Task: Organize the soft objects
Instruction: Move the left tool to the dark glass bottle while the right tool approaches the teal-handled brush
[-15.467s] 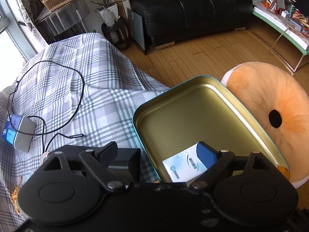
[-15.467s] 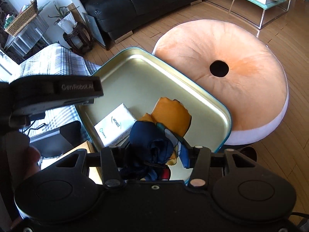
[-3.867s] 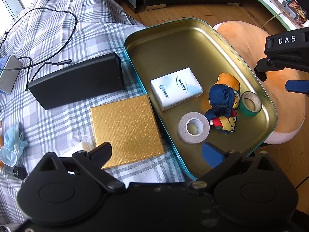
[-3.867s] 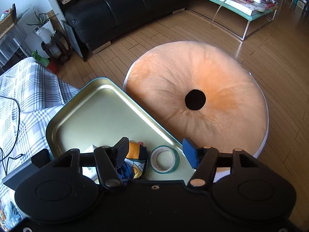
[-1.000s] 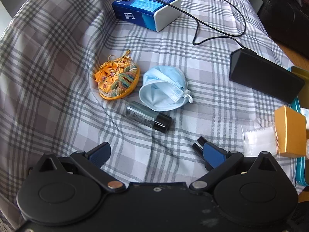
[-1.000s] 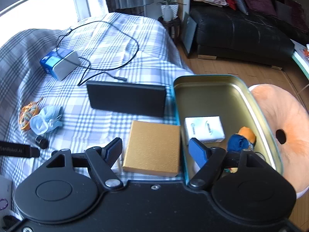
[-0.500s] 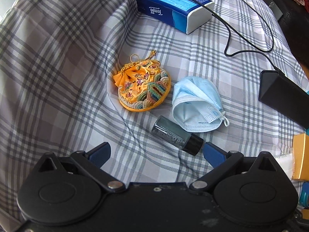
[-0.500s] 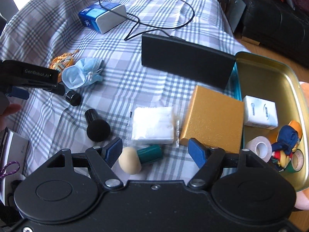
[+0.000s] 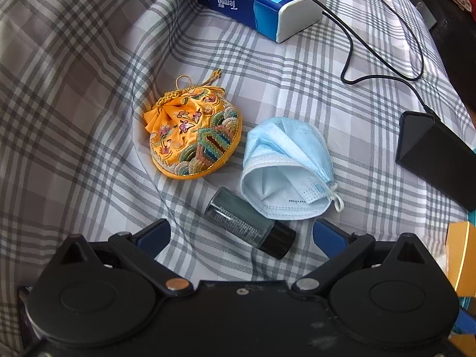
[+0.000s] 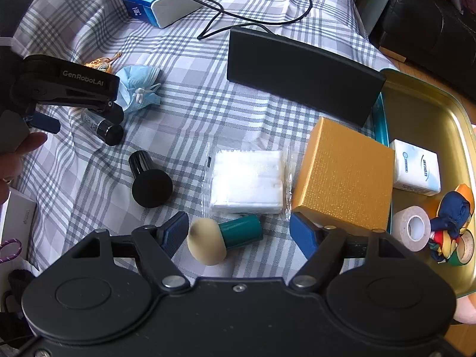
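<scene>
An orange embroidered pouch (image 9: 192, 136) and a crumpled blue face mask (image 9: 288, 166) lie side by side on the plaid cloth. A small dark bottle (image 9: 250, 226) lies just in front of them, between the fingers of my open, empty left gripper (image 9: 241, 236). My right gripper (image 10: 239, 233) is open and empty over a sponge brush with a teal handle (image 10: 223, 238), with a packet of white pads (image 10: 247, 181) just beyond. The gold tin tray (image 10: 422, 110) at the right holds a tissue pack (image 10: 416, 168), a knotted scarf (image 10: 452, 223) and tape rolls (image 10: 412, 227).
A gold box (image 10: 345, 175), a long black box (image 10: 300, 74), a blue tissue box (image 9: 258, 0) with a black cable (image 9: 386, 56), and a black brush (image 10: 148, 178) lie on the cloth. The left gripper (image 10: 68, 86) shows at the left of the right wrist view.
My left gripper has moved in closer over the pouch, mask and bottle. My right gripper has moved closer to the sponge brush and pad packet. Both stay open.
</scene>
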